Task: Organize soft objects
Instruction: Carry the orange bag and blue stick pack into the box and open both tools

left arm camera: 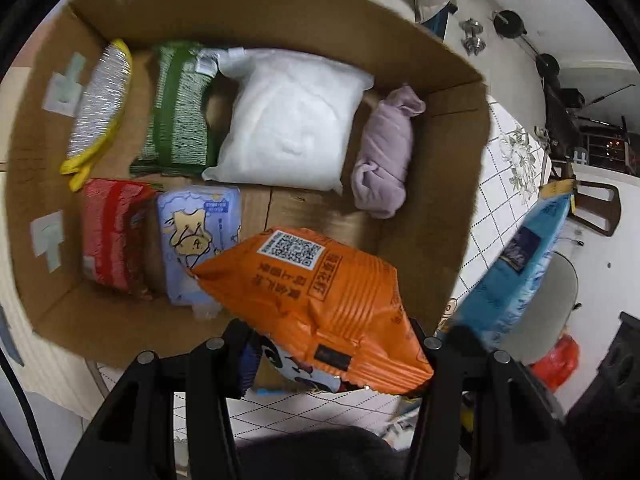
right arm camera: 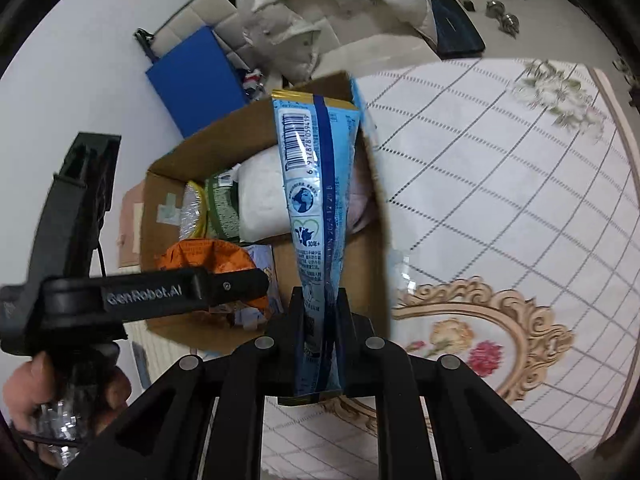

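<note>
An open cardboard box holds a white pillow pack, a lilac cloth roll, a green pack, a silver and yellow pack, a red pack and a light blue tissue pack. My left gripper is shut on an orange snack bag, held over the box's near edge. My right gripper is shut on a blue snack bag, held upright over the box's right wall. The blue bag also shows in the left wrist view.
The box stands on a table with a white grid-pattern floral cloth. A white padded jacket and a blue board lie beyond the box. Dumbbells lie on the floor at the far right.
</note>
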A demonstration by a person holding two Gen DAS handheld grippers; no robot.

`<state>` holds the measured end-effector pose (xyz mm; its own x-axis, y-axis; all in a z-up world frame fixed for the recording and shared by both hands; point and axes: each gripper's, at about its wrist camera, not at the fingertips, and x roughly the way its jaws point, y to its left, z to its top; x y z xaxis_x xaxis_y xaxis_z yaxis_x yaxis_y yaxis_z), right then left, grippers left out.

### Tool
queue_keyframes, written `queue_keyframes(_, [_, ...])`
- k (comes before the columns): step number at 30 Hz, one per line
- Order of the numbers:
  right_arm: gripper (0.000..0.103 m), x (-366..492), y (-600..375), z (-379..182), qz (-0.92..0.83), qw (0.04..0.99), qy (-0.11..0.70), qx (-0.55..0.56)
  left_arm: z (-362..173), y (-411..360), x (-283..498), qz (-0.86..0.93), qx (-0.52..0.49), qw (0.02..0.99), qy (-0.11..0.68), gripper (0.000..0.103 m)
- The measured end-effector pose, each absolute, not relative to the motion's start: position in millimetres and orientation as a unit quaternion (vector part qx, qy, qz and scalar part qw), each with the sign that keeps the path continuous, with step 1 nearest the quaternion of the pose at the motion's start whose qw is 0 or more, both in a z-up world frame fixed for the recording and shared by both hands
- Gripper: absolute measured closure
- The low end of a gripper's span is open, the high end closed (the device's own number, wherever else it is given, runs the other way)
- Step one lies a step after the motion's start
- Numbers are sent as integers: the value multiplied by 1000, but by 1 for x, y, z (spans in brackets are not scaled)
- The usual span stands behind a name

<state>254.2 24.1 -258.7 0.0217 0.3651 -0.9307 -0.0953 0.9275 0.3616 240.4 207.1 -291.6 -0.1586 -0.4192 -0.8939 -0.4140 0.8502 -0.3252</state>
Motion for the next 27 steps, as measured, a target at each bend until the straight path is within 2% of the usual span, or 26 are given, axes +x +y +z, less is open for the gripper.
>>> queue_keyframes(10, [88,265,55,-303,114,699,701,81,-345,210,246,-32,-329,498,801,52])
queue_keyframes(13, [85,266,60,-313,116,680,720,73,-350,210,240,-32,-353,483,800,44])
queue_keyframes(14, [81,265,61,-314,115,677,724,67,-350,209,241,-32,-344,487,802,43])
queue_keyframes(15, [67,265,62,-313,112,679,723,63,-349,209,241,-32,-334,492,804,41])
queue_keyframes(16, [52,265,62,-311,109,683,720,59,-347,209,241,-30,-326,498,803,32])
queue_keyframes(18, [47,265,60,-306,105,687,717,54,-343,211,240,-31,-322,506,800,28])
queue_keyframes(21, [33,265,54,-301,108,684,719,57,-334,215,239,-32,-311,518,796,28])
queue_keyframes(23, [30,264,51,-297,115,684,718,58,-323,215,238,-32,-291,536,792,28])
queue_keyframes(24, [26,262,50,-294,117,685,717,57,-318,221,236,-32,-284,543,790,27])
queue_keyframes(25, [17,261,49,-291,119,686,716,54,-313,221,236,-30,-276,552,787,24])
queue_keyframes(27, [10,258,45,-283,121,693,709,46,-302,221,232,-25,-256,575,777,19])
